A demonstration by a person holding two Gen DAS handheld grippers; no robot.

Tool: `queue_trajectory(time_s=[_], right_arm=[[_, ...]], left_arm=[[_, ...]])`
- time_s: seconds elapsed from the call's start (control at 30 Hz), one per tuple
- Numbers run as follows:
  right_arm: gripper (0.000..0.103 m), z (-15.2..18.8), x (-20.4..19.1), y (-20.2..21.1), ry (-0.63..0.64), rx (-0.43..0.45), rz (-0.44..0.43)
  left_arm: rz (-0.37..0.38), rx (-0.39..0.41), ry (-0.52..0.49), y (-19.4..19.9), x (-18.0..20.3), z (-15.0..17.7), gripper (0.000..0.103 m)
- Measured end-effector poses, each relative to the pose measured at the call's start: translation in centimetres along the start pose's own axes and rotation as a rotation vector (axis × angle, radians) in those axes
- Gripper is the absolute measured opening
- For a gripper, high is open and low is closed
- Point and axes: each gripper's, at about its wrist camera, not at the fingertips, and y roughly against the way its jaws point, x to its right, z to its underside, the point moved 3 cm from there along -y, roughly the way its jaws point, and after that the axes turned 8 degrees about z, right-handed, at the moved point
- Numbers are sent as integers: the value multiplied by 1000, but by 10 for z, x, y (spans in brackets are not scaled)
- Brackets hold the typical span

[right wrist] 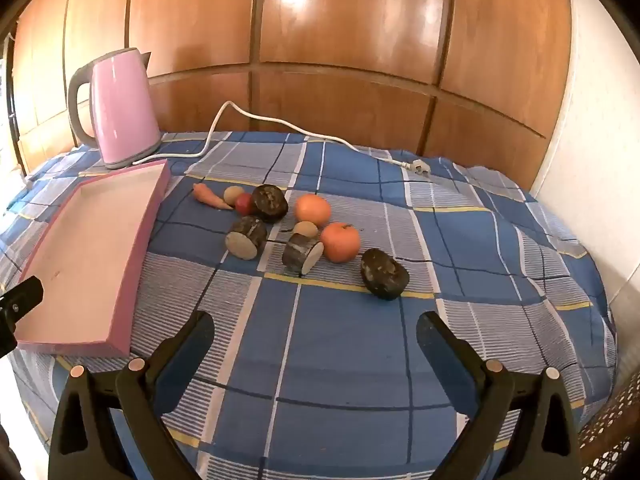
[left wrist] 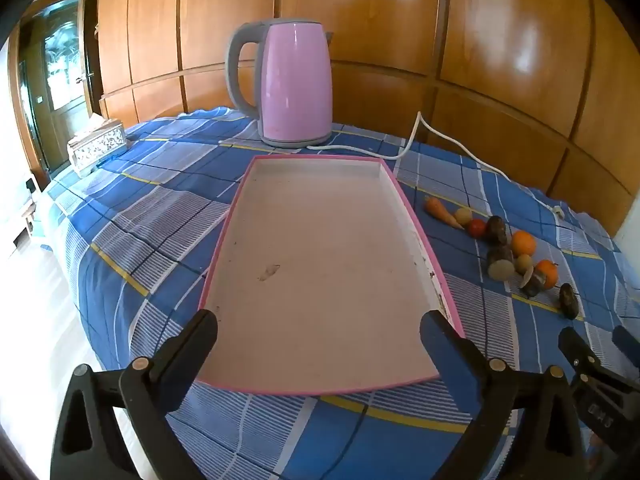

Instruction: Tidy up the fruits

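Clearly we are only starting: both the left gripper (left wrist: 319, 330) and right gripper (right wrist: 315, 330) hover with fingers released and nothing held, the tray (left wrist: 412, 208) ahead of the left fingers bare, so next the right fingers must reach forward to the nearest dark fruit (right wrist: 384, 274).

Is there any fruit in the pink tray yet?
No, the pink tray is bare inside; the fruits lie on the tablecloth beside it.

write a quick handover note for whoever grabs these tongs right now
Left tongs: open, empty, over the near end of the tray.
Right tongs: open, empty, above the cloth, short of the pile.
Tray: empty, left of the pile.
On the cloth, none in the tray: carrot, two oranges, red fruit, dark lumps, cut pieces.
Done: nothing.
Left: all of the sorting.
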Motion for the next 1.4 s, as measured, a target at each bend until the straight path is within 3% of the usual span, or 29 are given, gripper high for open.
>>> queue_trajectory(time_s=[1.4], right_arm=[[103, -1, -7, 13, 13, 31, -39]], left_arm=[[-3, 11, -28, 3, 8, 1, 103]])
